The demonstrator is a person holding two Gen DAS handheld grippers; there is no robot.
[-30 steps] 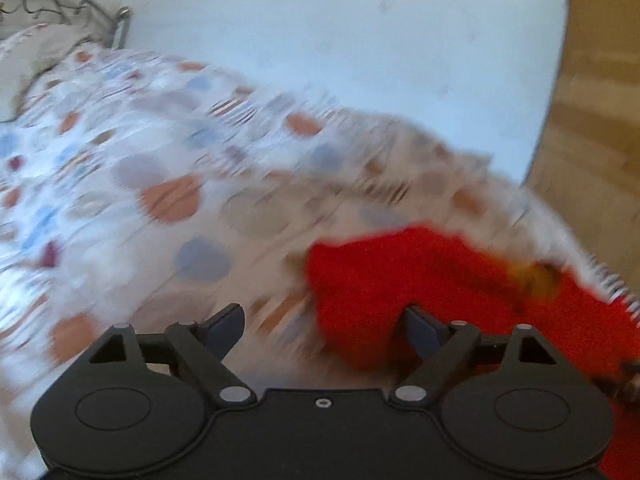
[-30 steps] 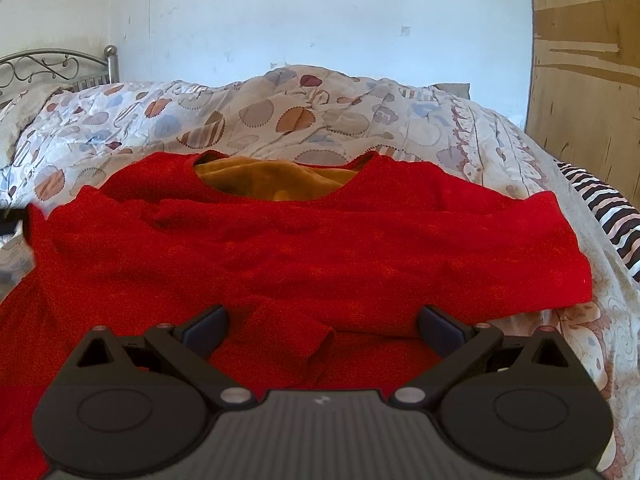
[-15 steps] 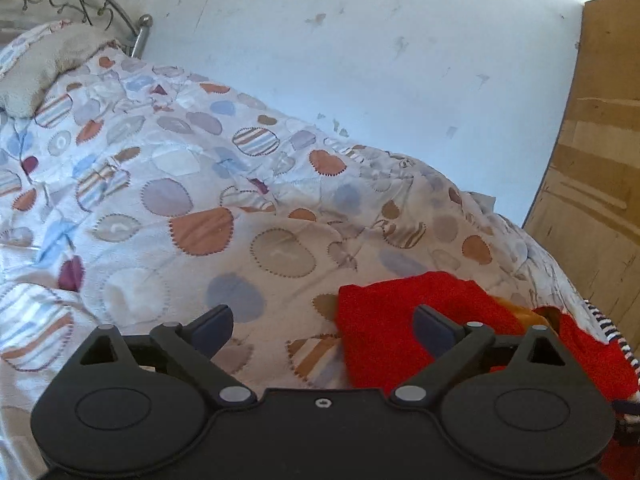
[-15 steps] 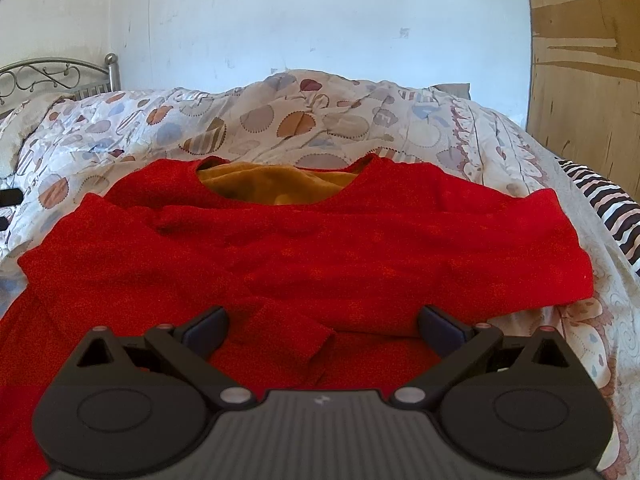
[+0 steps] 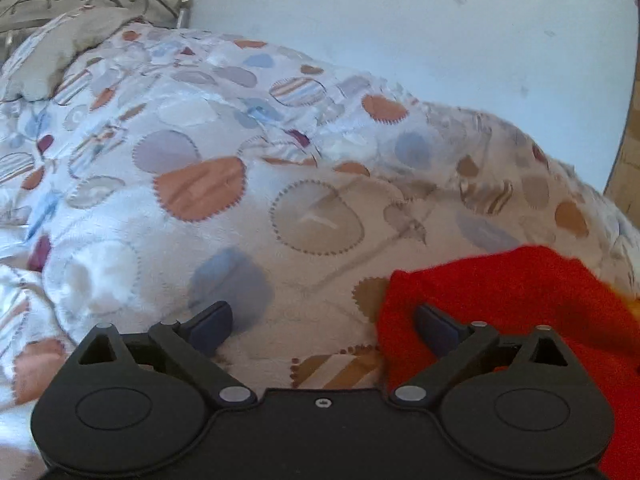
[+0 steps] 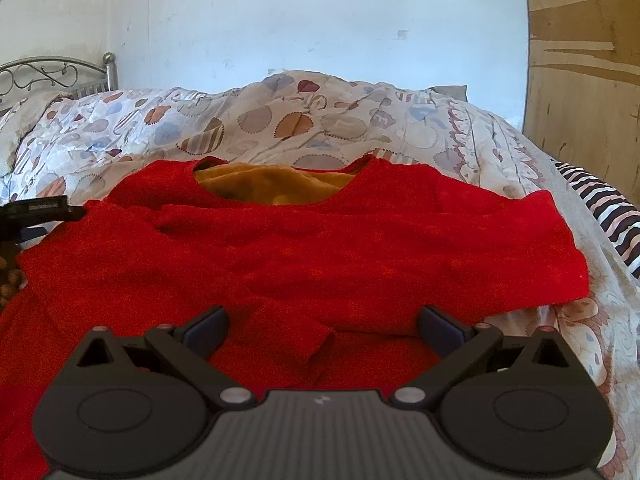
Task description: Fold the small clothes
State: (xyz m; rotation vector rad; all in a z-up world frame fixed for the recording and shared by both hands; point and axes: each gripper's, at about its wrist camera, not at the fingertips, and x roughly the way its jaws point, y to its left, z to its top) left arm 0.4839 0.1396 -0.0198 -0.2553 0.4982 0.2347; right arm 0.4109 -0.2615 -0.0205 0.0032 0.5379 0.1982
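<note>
Left gripper (image 5: 322, 320): jaws spread wide, nothing pinched between them; it hangs just above the quilt at the left edge of the red top, its right finger (image 5: 436, 326) over the cloth's edge, its left finger (image 5: 210, 322) over bare quilt.
Right gripper (image 6: 322, 326): jaws spread wide, gripping nothing; it sits low over the near part of the red top, both fingers above the fabric.
Red top (image 6: 320, 248): lies spread on the quilt, neckline away from the right gripper, one sleeve folded across the chest, its cuff (image 6: 308, 340) ending between the right gripper's fingers. In the left wrist view only its left corner (image 5: 500, 300) shows.
Yellow cloth (image 6: 272, 186): shows inside the neck opening of the red top.
Quilt (image 5: 240, 184): white with round patches in orange, blue and grey, under the red top and bunched up beyond it.
Striped fabric (image 6: 608, 208): black and white, on the bed to the right of the red top.
Headboard (image 6: 44, 76): curled metal, far left beyond the red top.
Wall (image 6: 320, 20): pale, marked, behind the bed.
</note>
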